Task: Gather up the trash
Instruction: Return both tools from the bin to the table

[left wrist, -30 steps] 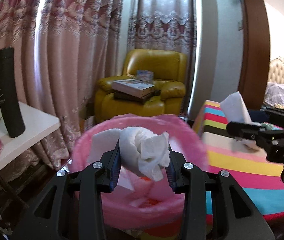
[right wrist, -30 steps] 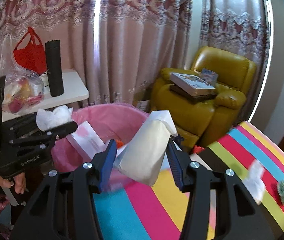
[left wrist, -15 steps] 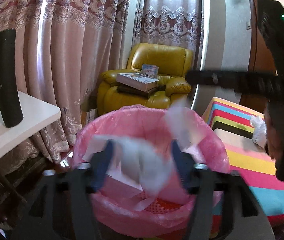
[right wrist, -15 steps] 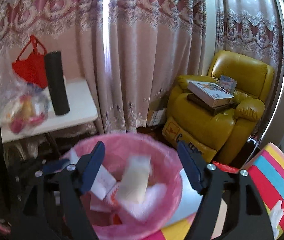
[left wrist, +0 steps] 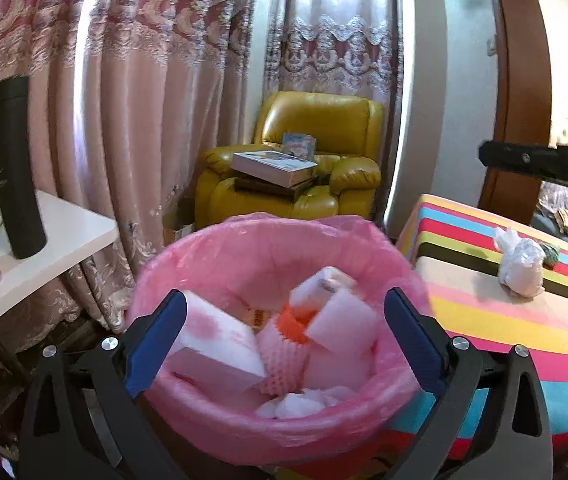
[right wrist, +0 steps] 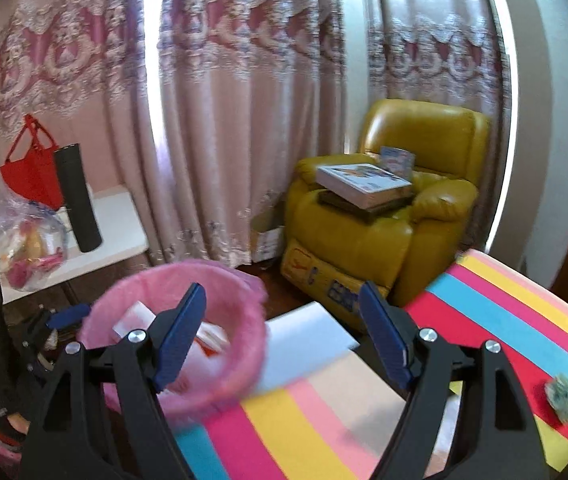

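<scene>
Left gripper (left wrist: 284,320) poised over pink-bagged round waste bin (left wrist: 220,256), jaws opening, nothing between; discards lodged inside. Right gripper (right wrist: 282,330) jaws opening, empty, aimed at striped cloth-covered table (right wrist: 495,320), where crumpled white plastic bag (left wrist: 520,265) and greenish wad (right wrist: 565,397) await collection.

My right gripper (left wrist: 539,160) is cut off by the left view's right edge, so its jaws stay out of sight there. The bin (right wrist: 220,276) blurs in my right view, its contents smeared. The green wad (left wrist: 551,255) hides partly behind the white bag (left wrist: 520,264).
</scene>
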The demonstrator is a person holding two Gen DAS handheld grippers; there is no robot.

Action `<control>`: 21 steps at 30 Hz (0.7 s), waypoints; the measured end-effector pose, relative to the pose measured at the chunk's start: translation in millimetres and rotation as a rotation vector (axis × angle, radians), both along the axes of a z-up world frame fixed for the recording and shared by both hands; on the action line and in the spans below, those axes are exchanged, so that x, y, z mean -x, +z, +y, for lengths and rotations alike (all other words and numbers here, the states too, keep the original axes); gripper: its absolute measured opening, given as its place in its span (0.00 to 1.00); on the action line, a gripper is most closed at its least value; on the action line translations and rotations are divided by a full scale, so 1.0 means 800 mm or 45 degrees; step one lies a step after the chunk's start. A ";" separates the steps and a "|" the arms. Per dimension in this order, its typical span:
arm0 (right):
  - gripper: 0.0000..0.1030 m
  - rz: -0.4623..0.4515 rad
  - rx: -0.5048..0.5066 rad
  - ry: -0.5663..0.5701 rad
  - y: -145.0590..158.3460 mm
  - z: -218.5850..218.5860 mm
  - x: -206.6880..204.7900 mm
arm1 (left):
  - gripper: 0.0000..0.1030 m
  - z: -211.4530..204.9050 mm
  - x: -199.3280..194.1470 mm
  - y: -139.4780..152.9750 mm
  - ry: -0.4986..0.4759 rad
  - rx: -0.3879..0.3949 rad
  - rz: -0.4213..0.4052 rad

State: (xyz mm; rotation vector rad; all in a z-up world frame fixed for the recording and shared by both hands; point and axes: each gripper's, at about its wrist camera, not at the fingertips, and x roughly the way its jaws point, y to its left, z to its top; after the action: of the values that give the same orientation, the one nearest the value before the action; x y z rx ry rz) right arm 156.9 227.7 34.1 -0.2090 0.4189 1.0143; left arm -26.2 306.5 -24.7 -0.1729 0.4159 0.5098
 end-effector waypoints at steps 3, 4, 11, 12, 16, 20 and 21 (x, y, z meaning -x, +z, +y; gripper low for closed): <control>0.75 0.015 -0.003 -0.066 -0.010 -0.042 -0.012 | 0.91 -0.017 -0.016 0.002 -0.050 -0.009 0.023; 0.75 0.015 -0.001 -0.086 -0.013 -0.053 -0.014 | 0.91 -0.023 -0.022 0.002 -0.068 -0.010 0.030; 0.75 0.015 0.036 -0.247 -0.039 -0.144 -0.038 | 0.91 -0.070 -0.060 0.001 -0.188 -0.021 0.067; 0.76 0.020 0.038 -0.263 -0.042 -0.153 -0.041 | 0.91 -0.077 -0.064 0.001 -0.203 -0.026 0.072; 0.78 0.010 0.072 -0.360 -0.057 -0.196 -0.053 | 0.91 -0.107 -0.087 0.000 -0.283 -0.031 0.100; 0.79 -0.019 0.154 -0.463 -0.072 -0.226 -0.063 | 0.91 -0.132 -0.110 -0.006 -0.345 -0.008 0.133; 0.81 -0.023 0.174 -0.488 -0.075 -0.234 -0.066 | 0.91 -0.140 -0.117 -0.008 -0.364 0.000 0.144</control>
State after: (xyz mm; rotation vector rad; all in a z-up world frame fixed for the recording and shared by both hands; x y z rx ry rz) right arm 210.1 40.7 -26.2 -0.2495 0.4906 0.6077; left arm 67.6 194.7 -30.9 -0.0830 0.5412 0.2386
